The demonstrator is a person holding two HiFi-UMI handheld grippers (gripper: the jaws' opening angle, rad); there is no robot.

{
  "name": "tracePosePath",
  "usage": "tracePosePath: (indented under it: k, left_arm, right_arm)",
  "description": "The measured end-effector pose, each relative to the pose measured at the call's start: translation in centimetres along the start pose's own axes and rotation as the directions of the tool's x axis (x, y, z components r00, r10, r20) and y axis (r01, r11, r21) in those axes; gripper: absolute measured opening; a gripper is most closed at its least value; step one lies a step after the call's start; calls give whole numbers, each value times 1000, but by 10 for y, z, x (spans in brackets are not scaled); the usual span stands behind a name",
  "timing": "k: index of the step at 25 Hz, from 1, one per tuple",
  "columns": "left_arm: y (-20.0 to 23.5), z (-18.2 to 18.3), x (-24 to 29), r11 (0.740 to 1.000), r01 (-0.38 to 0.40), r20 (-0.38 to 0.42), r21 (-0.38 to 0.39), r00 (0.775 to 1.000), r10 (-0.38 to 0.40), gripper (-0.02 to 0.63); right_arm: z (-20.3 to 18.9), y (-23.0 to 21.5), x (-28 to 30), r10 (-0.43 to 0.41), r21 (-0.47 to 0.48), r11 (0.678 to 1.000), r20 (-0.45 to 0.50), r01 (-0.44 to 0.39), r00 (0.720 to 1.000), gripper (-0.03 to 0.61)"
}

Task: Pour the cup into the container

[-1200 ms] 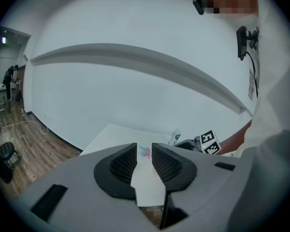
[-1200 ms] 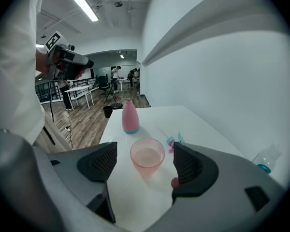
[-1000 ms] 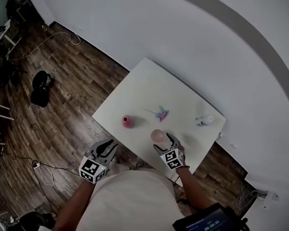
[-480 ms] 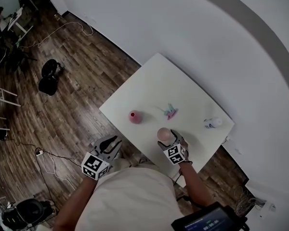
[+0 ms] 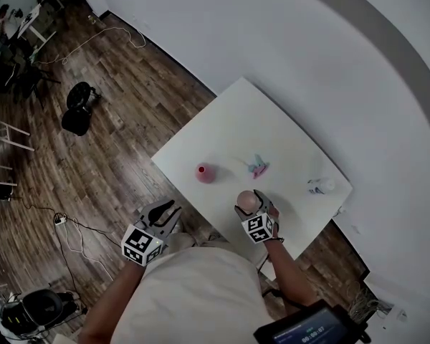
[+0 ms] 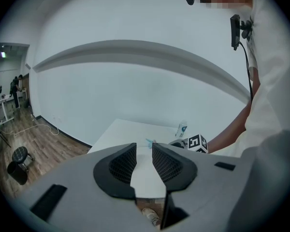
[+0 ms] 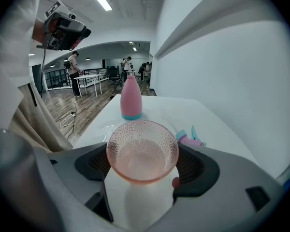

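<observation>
I think the step in hand is taking hold of the cup. The right gripper (image 7: 143, 152) has its jaws wide apart, and they have just been opening; the pink glass cup (image 7: 142, 167) stands right between them on the white table (image 5: 287, 131); the pads sit beside the cup but do not seem to squeeze it yet, so it is not held. The pink container (image 7: 131, 99) stands past the cup, ahead of this gripper and a bit to its left. The left gripper (image 6: 143, 152) has its jaws a little apart with nothing in them. Next, I think, the right jaws need to close softly on the cup, lift it level, carry it forward and tip it over the container's small mouth. A small white bottle (image 6: 182, 129) far ahead of the left gripper has a blue label, too small to read; no other words show.
</observation>
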State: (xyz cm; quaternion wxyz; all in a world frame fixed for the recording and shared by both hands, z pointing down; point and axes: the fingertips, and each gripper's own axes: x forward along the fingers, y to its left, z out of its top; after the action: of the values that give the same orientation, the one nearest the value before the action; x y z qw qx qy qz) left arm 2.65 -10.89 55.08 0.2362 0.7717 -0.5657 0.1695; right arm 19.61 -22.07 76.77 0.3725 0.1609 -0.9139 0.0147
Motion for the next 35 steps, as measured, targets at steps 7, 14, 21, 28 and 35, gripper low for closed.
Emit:
tracePosePath:
  k: [7,14,21,28,35]
  left_arm:
    - [5,-2,0,1000,-7,-2,-4,1000,7,92]
    - [3,-4,1,1000,-8,-3,-2,1000,8,92]
    - [6,-7,-2,1000,-14,-8,-4,1000,14,92]
    - [3,-5,-2,1000,-16,-8,-3,1000,16,92]
    - [6,-14,-2,1000,-15,-8,-15,1000,15,92]
  right_arm:
    - [3,0,4,-24,2,1000,25,24,999,391]
    - [-8,2,9,-29,20,999,6,29,1000,391]
    - [-7,1,9,-52,66,997,24,50,998,390]
    - [-5,-6,4,-60,122,991,-21,63,998,385]
    - [14,-2,-8,-35,125,991,-38,40,999,383]
